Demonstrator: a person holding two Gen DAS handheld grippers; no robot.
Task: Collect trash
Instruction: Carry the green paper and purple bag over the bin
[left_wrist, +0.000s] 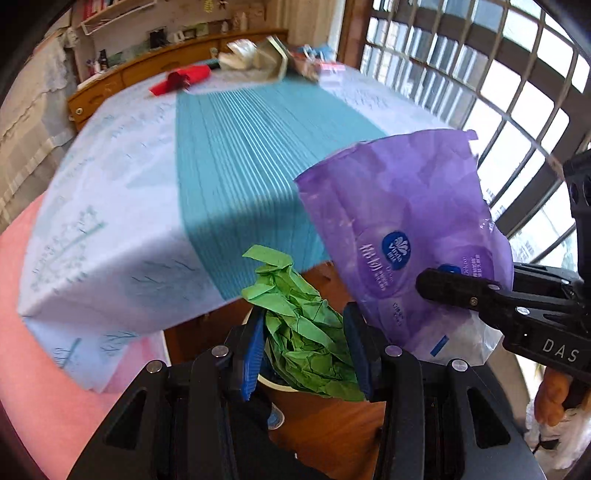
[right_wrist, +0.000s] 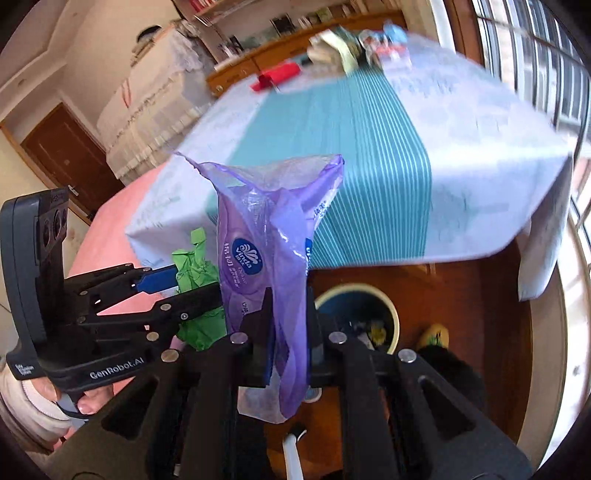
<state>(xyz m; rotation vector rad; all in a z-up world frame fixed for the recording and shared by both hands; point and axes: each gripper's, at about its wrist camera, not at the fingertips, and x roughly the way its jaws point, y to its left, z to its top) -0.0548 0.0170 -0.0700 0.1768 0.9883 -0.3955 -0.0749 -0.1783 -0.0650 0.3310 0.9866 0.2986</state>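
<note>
My left gripper (left_wrist: 304, 332) is shut on a crumpled green paper wad (left_wrist: 299, 317), held past the table's near edge above the floor. My right gripper (right_wrist: 290, 332) is shut on an empty purple tissue wrapper (right_wrist: 266, 236) that stands up between its pads. In the left wrist view the purple wrapper (left_wrist: 406, 214) hangs just right of the green wad, with the right gripper (left_wrist: 436, 284) clamping its lower part. The right wrist view has the left gripper (right_wrist: 184, 288) at left with the green wad (right_wrist: 195, 266). A round bin (right_wrist: 393, 314) with trash inside stands on the floor below.
The table (right_wrist: 461, 155) wears a pale cloth with a teal striped runner; a red object (left_wrist: 184, 77) and a pile of packets (left_wrist: 258, 55) lie at its far end. A barred window (left_wrist: 498, 92) is on the right, a pink surface (left_wrist: 44, 387) on the left. A foot in a slipper (right_wrist: 436, 336) stands by the bin.
</note>
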